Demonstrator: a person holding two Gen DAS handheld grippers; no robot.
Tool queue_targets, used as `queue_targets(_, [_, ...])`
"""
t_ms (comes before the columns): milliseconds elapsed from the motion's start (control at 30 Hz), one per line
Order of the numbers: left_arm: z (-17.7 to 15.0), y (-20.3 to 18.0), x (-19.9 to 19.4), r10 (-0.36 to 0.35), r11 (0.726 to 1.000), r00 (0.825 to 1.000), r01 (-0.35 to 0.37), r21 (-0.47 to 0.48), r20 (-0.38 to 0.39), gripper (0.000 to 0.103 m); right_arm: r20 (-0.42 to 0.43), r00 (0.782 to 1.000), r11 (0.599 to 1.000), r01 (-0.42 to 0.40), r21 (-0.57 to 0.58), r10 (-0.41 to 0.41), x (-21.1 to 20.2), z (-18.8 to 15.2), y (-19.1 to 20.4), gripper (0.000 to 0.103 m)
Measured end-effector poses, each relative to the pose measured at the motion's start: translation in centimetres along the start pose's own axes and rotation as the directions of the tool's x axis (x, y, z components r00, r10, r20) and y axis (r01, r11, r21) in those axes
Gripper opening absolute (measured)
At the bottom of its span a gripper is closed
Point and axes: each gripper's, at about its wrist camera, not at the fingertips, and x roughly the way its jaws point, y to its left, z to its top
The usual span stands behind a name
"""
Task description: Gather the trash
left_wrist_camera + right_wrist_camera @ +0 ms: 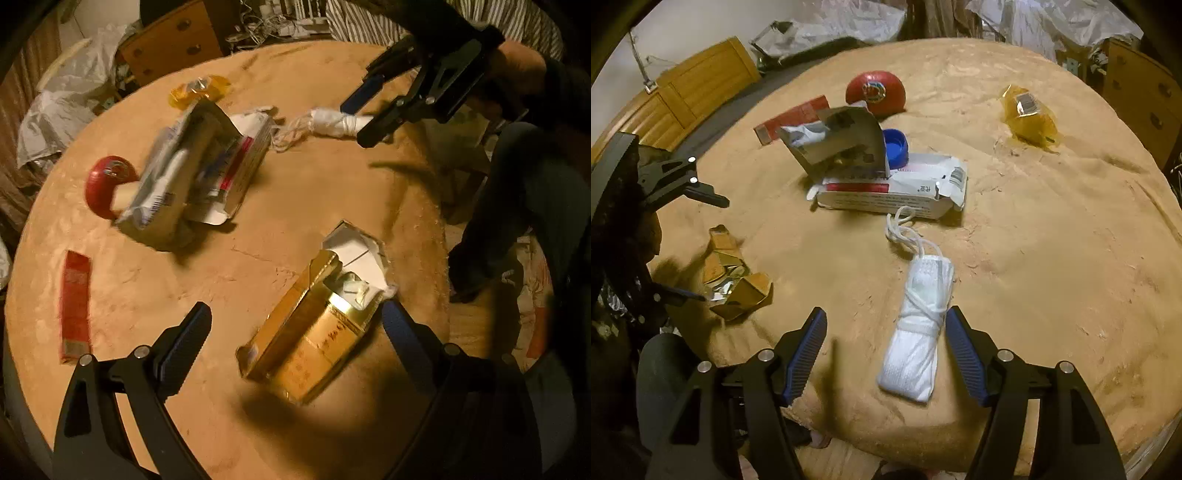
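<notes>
Hovering with jaws spread, the right gripper straddles a rolled white mask without pressing it; the left gripper hangs over a torn gold box, jaws wide and empty. Further out on the tan round rug lie a ripped white carton, a blue cap, a red packet, a red ball-shaped wrapper and an amber wrapper. By my judgement, collecting has barely begun: every piece of trash in view is ungathered and no bin shows

right tongs spread — white bundle between.
</notes>
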Motion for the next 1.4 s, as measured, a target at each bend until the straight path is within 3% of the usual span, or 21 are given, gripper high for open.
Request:
queue_targets(100, [0.0,-0.5,1.6,0.004,1.000,1.000,-0.004,0.020,-0.026,0.088,-0.027,0.999,1.000,0.025,0.000,-0.025,0.8,0.6,-0.1,0.068])
queue_targets(233, [0.0,-0.9,2.2,-0.027,0.999,0.999,0.029,0.026,-0.046,0.071,-0.050,0.997,0.998,0.055,0.005,-0.055,2.0,1.2,-0.4,0.061])
queue_targets(333, [-0.3,-0.6,1.8,-0.047,0.998,0.998,0.045,-0.042,-0.038,0.055,-0.040,0.996,0.997,0.079,-0.007,-0.079,2.1,1.4,-0.2,0.039])
queue_targets(467, [-1.0,0.1,1.5,-0.006,0.976,1.000,0.002,-0.219,-0.020,0.051,-0.029,0.995,0.995,0.096,-0.021,-0.096,2.2,1.2,0.0,0.028])
queue_targets(667, [-2.5,-0.4,1.0,0.110,0.875,0.994,-0.093,-0.475,0.008,0.052,-0.003,0.994,0.994,0.110,-0.027,-0.110,2.1,0.5,0.2,0.028])
queue_targets(800, [-2.9,-1.3,1.2,0.196,0.816,0.981,-0.166,-0.553,-0.006,0.054,0.010,0.992,0.992,0.126,-0.032,-0.125,2.4,0.3,0.6,0.028])
queue_targets(900, [-2.7,-2.5,1.0,0.248,0.783,0.969,-0.210,-0.585,-0.017,0.047,0.044,0.988,0.988,0.149,-0.029,-0.148,2.2,-0.1,0.9,0.027])
queue_targets(1033, [-2.3,-3.6,0.4,0.319,0.715,0.947,-0.253,-0.651,-0.018,0.043,0.098,0.985,0.990,0.143,0.002,-0.143,1.5,-0.9,1.2,0.026])
queue_targets(1133, [-2.4,-3.9,-0.8,0.378,0.649,0.926,-0.276,-0.709,-0.014,0.043,0.152,0.978,0.990,0.139,0.022,-0.141,0.3,-1.6,1.8,0.026])
queue_targets(1267, [-1.7,-4.5,-3.2,0.475,0.553,0.880,-0.310,-0.774,-0.013,0.043,0.256,0.956,0.989,0.137,0.048,-0.145,-2.4,-2.5,3.1,0.026])
queue_targets(1400, [-0.6,-4.8,-4.8,0.528,0.512,0.849,-0.310,-0.801,0.008,0.043,0.332,0.931,0.988,0.150,0.037,-0.154,-4.7,-3.0,4.4,0.026])
